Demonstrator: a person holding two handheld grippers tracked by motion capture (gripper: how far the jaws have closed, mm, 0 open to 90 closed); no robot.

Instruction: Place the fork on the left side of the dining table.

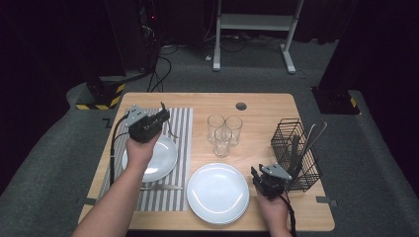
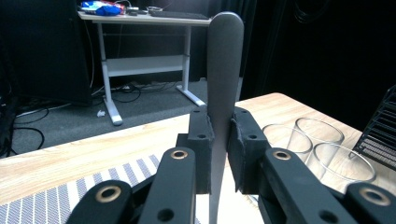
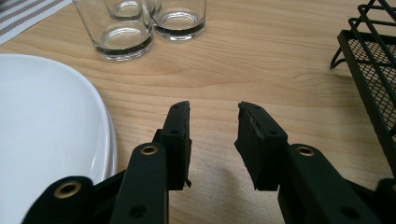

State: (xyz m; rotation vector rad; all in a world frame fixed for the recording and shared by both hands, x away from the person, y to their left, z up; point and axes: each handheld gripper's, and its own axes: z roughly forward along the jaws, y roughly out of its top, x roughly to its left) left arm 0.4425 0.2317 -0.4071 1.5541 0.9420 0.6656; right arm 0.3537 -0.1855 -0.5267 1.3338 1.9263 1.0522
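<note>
My left gripper (image 1: 164, 119) hovers over the far part of the striped placemat (image 1: 180, 148) and is shut on a metal utensil (image 1: 171, 129). In the left gripper view the utensil's rounded handle (image 2: 225, 70) stands upright, clamped between the jaws of the left gripper (image 2: 222, 135); its working end is hidden. My right gripper (image 1: 255, 174) rests low near the table's front right, between the large white plate (image 1: 217, 192) and the black wire cutlery basket (image 1: 296, 153). In its own view the right gripper (image 3: 214, 121) is open, with bare wood between its jaws.
A smaller white plate (image 1: 165, 153) lies on the placemat, with another utensil (image 1: 158, 186) in front of it. Three empty glasses (image 1: 225, 131) stand mid-table. The basket holds several utensils. The large plate's rim (image 3: 105, 135) is just left of the right jaws.
</note>
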